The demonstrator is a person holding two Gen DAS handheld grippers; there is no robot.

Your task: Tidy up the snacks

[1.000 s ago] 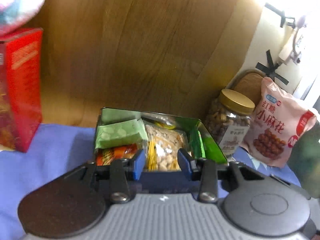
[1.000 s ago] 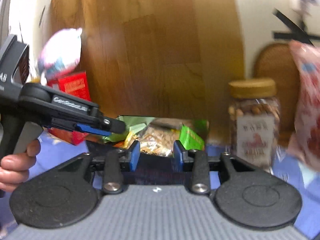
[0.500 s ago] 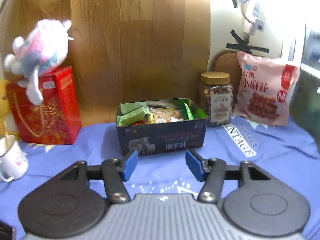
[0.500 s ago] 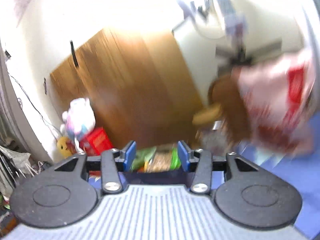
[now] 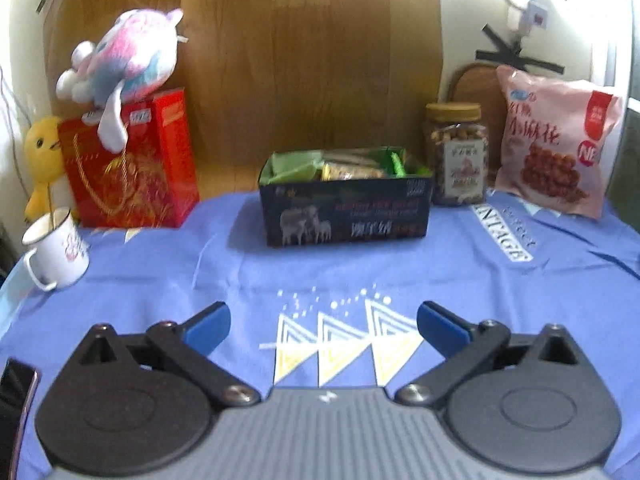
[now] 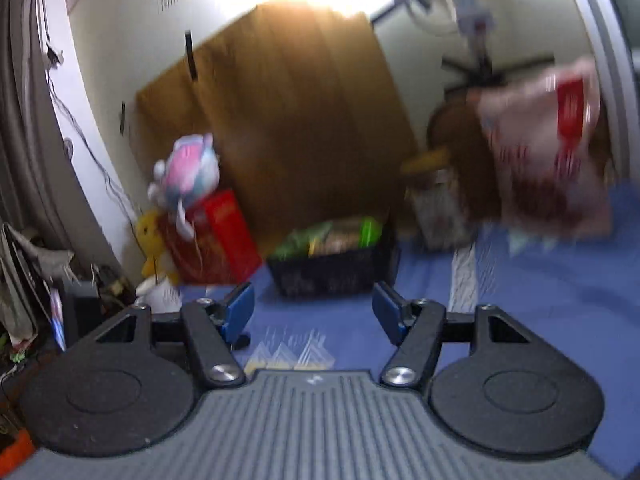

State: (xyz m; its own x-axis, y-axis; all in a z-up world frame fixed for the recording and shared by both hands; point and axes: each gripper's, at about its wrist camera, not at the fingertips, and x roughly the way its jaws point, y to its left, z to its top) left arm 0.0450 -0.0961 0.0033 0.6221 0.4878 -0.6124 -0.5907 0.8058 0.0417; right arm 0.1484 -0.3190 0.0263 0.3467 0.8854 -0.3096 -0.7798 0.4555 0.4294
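A dark snack box [image 5: 346, 216] stands at the back middle of the blue cloth, filled with several green and clear snack packets [image 5: 304, 166]. It also shows, blurred, in the right wrist view [image 6: 332, 270]. My left gripper [image 5: 323, 326] is open and empty, well in front of the box above the cloth. My right gripper [image 6: 313, 314] is open and empty, also in front of the box. A nut jar [image 5: 457, 154] and a pink snack bag [image 5: 554, 142] stand right of the box.
A red gift box [image 5: 132, 160] with a plush toy [image 5: 124, 54] on it stands at the back left, beside a yellow duck [image 5: 40, 160]. A white mug [image 5: 58, 248] sits at the left edge. A wooden board [image 5: 304, 60] leans behind.
Both grippers have pulled back from the snack box and opened wider. The box, once right at the fingertips, now stands far off.
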